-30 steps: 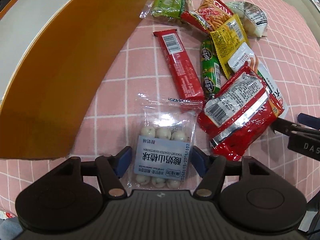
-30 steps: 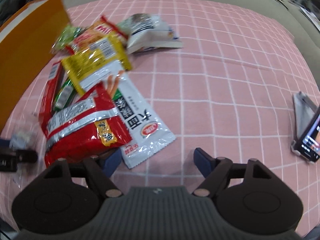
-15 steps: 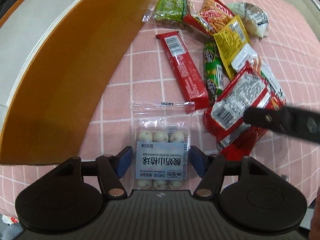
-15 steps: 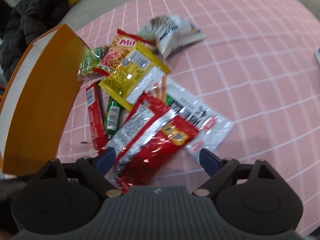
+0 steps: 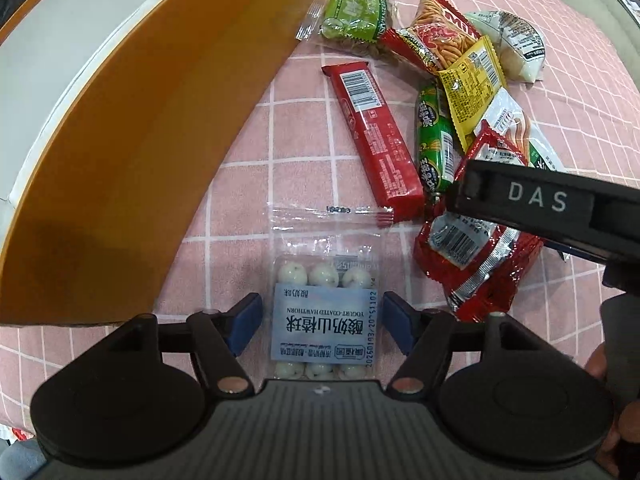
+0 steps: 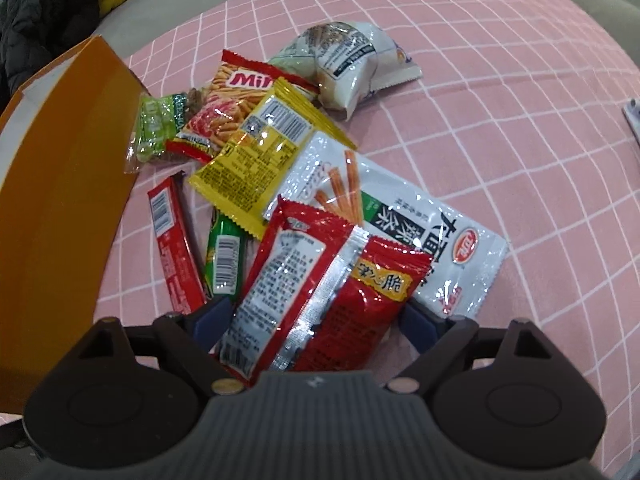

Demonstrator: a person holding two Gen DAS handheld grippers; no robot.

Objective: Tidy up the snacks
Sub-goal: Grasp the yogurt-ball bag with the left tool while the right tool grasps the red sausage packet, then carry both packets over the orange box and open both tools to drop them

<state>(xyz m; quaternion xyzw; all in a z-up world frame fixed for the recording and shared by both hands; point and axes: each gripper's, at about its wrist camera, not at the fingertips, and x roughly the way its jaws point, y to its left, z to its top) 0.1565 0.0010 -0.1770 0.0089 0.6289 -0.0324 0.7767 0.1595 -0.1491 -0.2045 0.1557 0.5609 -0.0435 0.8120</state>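
Across the pink checked cloth (image 6: 500, 128) the largest thing is the orange box (image 5: 132, 152), standing open-sided along the left of my snacks. Beside it lies the heap: a white noodle-stick packet (image 6: 404, 220), a yellow sachet (image 6: 256, 160), a red "Mi" stick-snack bag (image 6: 236, 92), a pale bun wrapper (image 6: 344, 60), a green clear-ended pack (image 5: 354, 12), a long red bar (image 5: 374, 136) and a green sausage stick (image 5: 434, 140). On the near edge of the heap sits the red foil snack bag (image 6: 320, 292), and my right hand-held gripper (image 6: 316, 320) straddles it, jaws closing in from either side with the blue pads at the bag's edges. My left hand-held gripper (image 5: 318, 322) hangs spread wide over the clear pack of yogurt-coated hawthorn balls (image 5: 324, 316), its pads just clear of both sides of the pack.
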